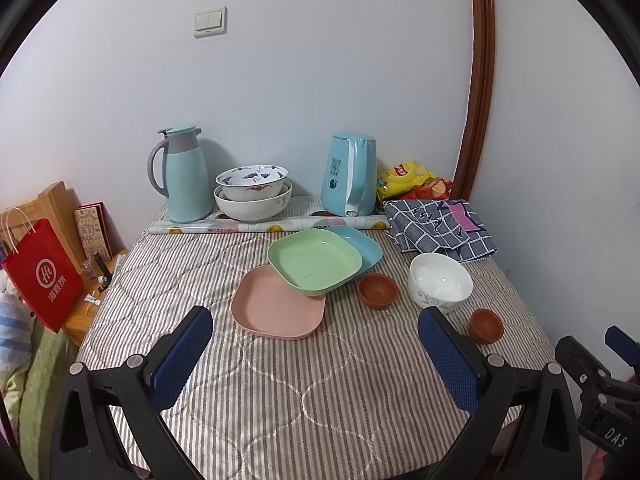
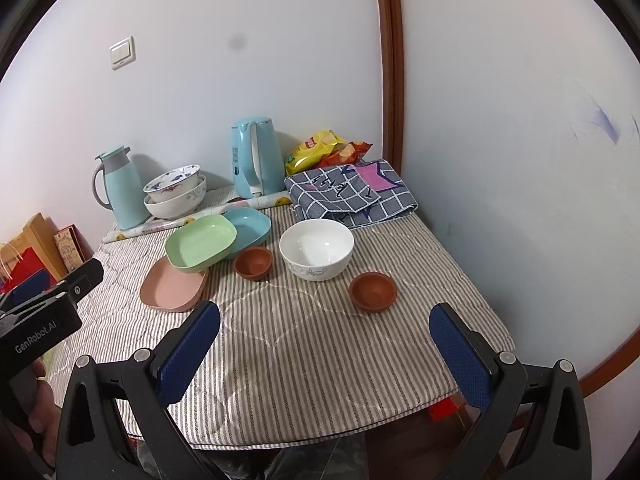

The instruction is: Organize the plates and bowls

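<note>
Three shallow square plates near the middle of the bench (image 1: 280, 400): green plate (image 1: 314, 260) tilted on top, propped across the pink plate (image 1: 276, 308) in front and the blue plate (image 1: 360, 246) behind. Probably light, stiff plastic, unlikely to break but apt to slide on each other; best taken by a raised rim at a free corner, green one first since it overlaps both others.

Just right of the plates, a small brown bowl (image 1: 377, 289), then a white bowl (image 1: 440, 282) with a grey pattern near its foot, then a second small brown bowl (image 1: 485, 325) nearer the front edge. White bowl likely ceramic, heavier, glossy and slippery, breakable; safest pinched over the rim wall. Brown bowls small and thick-walled, easy to nest; rim grip again.

At the back, two larger patterned bowls (image 1: 253, 194) already nested, between a thermos jug (image 1: 182, 174) and a kettle (image 1: 349, 174); snack bags (image 1: 408, 178) and a checked cloth (image 1: 440, 224) toward the right corner.

Left gripper (image 1: 316, 350) held low over the near bench, fingers wide apart, empty, facing the pink plate. Right gripper (image 2: 326, 344) likewise spread and empty, nearest the front brown bowl.
</note>
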A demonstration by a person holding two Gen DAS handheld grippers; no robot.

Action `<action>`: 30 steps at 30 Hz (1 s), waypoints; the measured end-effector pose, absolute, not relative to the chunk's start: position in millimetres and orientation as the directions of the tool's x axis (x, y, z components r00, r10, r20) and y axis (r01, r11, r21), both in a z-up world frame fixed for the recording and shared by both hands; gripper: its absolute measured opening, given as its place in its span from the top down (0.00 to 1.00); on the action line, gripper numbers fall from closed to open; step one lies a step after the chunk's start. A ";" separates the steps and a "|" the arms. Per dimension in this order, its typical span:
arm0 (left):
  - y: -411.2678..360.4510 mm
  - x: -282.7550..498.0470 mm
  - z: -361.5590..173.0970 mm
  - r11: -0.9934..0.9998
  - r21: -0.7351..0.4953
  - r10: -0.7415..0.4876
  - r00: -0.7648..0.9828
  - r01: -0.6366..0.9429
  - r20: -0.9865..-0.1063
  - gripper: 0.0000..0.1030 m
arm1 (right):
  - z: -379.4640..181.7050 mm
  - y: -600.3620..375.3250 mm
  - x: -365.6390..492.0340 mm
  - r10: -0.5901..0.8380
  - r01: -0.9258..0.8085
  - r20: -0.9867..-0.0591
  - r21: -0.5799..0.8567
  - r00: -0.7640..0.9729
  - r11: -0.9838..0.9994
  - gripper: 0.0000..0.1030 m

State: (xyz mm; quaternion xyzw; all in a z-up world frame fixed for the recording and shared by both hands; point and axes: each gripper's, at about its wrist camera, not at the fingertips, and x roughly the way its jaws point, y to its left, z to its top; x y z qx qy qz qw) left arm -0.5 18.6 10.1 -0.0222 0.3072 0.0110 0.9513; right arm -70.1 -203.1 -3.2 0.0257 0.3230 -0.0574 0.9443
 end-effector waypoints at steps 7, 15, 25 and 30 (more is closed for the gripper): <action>34.4 21.8 12.2 0.998 -0.057 -0.001 0.807 -0.041 -0.591 0.00 | -1.0 -187.4 -52.1 -0.091 0.106 -0.619 -0.013 0.780 0.994 0.00; 45.9 50.3 13.0 0.997 -0.056 0.003 0.794 -0.047 -0.607 0.00 | 9.1 -176.9 -29.5 -0.079 0.093 -0.596 -0.007 0.799 0.996 0.00; 49.8 84.6 16.9 0.999 -0.027 0.017 0.790 -0.042 -0.613 0.00 | 1.0 -173.7 7.8 -0.079 0.102 -0.638 -0.001 0.766 0.995 0.00; 59.0 105.3 9.2 0.999 -0.019 0.024 0.772 -0.047 -0.635 0.00 | -6.6 -168.4 26.2 -0.065 0.094 -0.656 0.009 0.752 0.996 0.00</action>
